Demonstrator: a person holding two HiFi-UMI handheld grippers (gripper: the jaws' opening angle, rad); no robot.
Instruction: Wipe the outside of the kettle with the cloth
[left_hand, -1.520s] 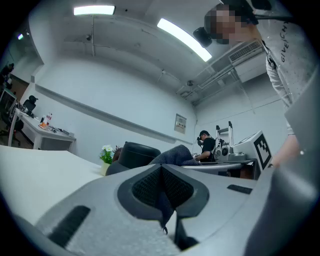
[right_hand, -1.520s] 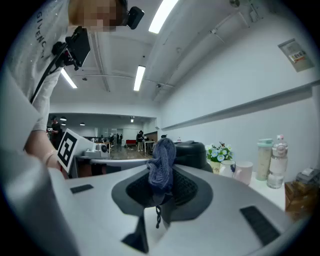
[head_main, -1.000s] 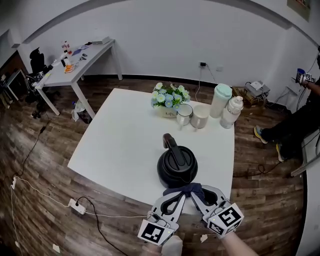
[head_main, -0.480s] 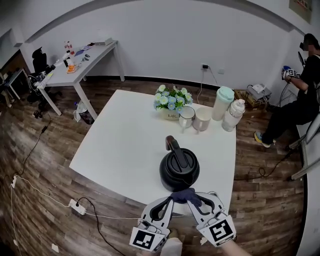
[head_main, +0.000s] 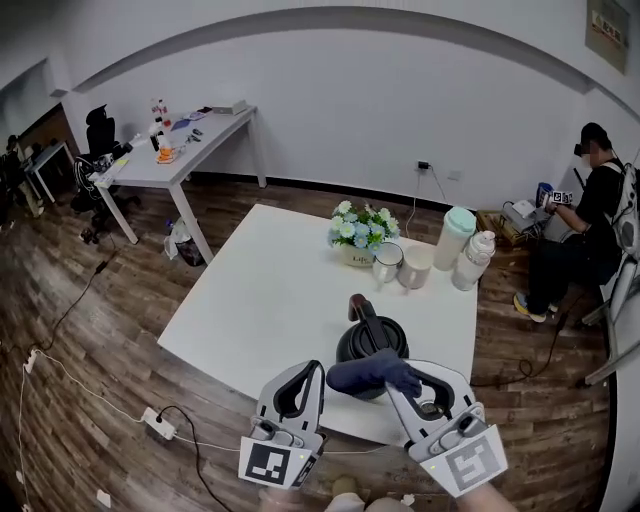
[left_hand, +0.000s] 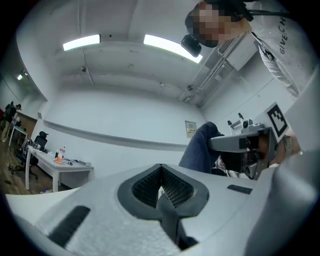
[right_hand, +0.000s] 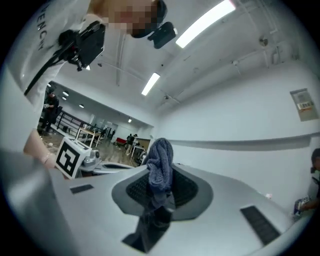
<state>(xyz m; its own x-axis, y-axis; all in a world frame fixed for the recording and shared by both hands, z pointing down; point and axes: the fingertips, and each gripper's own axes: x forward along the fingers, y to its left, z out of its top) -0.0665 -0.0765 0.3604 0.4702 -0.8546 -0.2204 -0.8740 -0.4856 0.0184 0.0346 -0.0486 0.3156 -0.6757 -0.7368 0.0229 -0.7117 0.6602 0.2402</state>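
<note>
Cloth (head_main: 368, 373) pinched in jaws of right gripper (head_main: 402, 386) by kettle (head_main: 372, 341); jaws of left gripper (head_main: 304, 372) pressed together, empty.

Head view overhead, gripper views close, upward, sharing cloth (right_hand: 160, 162)

The left claw (head_main: 300, 378) hangs at the near left of the kettle (head_main: 372, 340), tilted upward, its jaws pressed together on nothing. The right claw (head_main: 405, 385), close beside it at the kettle's near side and tilted upward too, is clamped on the cloth (head_main: 368, 372).
</note>
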